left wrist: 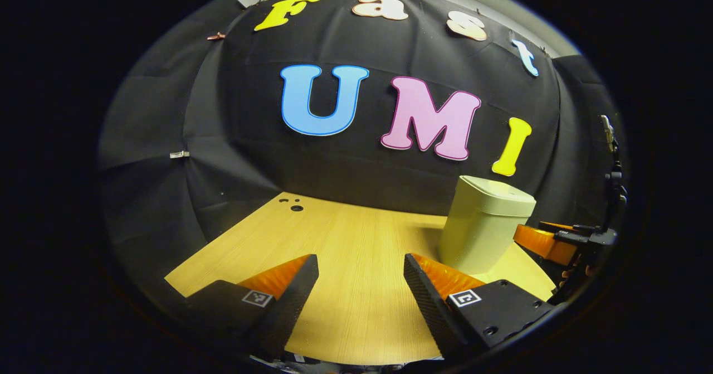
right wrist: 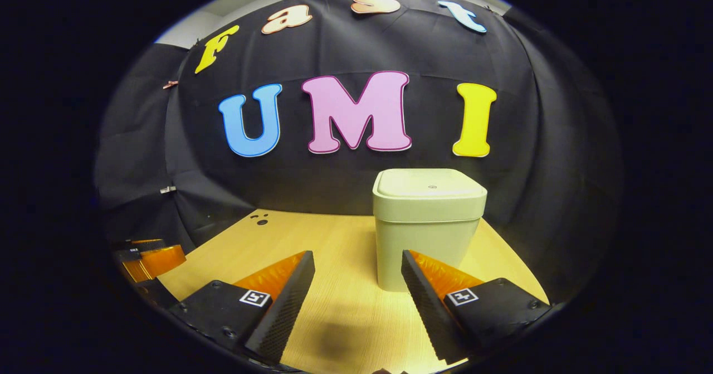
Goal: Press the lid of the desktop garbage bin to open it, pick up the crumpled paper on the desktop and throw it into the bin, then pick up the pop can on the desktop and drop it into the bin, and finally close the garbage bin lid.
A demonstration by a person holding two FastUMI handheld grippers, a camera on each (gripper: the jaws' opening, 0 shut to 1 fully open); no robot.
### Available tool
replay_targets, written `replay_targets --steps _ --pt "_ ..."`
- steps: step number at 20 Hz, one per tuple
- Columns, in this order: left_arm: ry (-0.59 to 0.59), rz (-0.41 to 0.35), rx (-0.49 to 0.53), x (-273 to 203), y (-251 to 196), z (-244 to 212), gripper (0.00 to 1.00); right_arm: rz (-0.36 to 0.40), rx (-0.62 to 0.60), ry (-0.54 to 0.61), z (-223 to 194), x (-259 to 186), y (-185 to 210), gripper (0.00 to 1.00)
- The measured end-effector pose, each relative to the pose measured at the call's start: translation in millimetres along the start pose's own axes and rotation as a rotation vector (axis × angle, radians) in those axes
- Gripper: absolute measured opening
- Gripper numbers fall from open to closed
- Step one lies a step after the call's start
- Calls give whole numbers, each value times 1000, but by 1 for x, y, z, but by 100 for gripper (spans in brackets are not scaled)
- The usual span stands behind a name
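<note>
A pale green desktop bin (right wrist: 426, 226) with its lid (right wrist: 429, 185) down stands on the wooden table, just ahead and slightly right of my right gripper (right wrist: 358, 265), which is open and holds nothing. In the left gripper view the same bin (left wrist: 483, 223) sits to the right, its lid (left wrist: 497, 191) flat. My left gripper (left wrist: 361, 268) is open above bare tabletop, with nothing between its fingers. The right gripper (left wrist: 548, 240) shows beyond the bin at the far right of that view. The left gripper (right wrist: 150, 254) shows at the far left of the right gripper view.
The light wooden table (left wrist: 356, 240) runs back to the black cloth wall. A few small dark holes (left wrist: 293, 204) mark its far left corner. A stand with a clamp (left wrist: 611, 179) rises at the right edge of the left gripper view.
</note>
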State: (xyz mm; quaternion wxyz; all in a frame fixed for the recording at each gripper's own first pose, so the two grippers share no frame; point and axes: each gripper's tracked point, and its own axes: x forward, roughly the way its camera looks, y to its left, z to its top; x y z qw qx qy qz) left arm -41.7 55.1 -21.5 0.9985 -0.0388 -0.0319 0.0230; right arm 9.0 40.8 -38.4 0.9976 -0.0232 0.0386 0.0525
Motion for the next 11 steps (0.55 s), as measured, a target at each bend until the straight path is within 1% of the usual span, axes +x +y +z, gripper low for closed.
replay_targets --steps 3,7,11 --pt "-21 1 24 -8 4 1 99 22 -16 3 -7 -15 8 99" --pt "-24 3 28 -14 6 -1 98 35 -15 27 -18 -21 18 98" --pt "-16 5 29 -14 9 -1 99 43 -24 31 -18 -25 24 99"
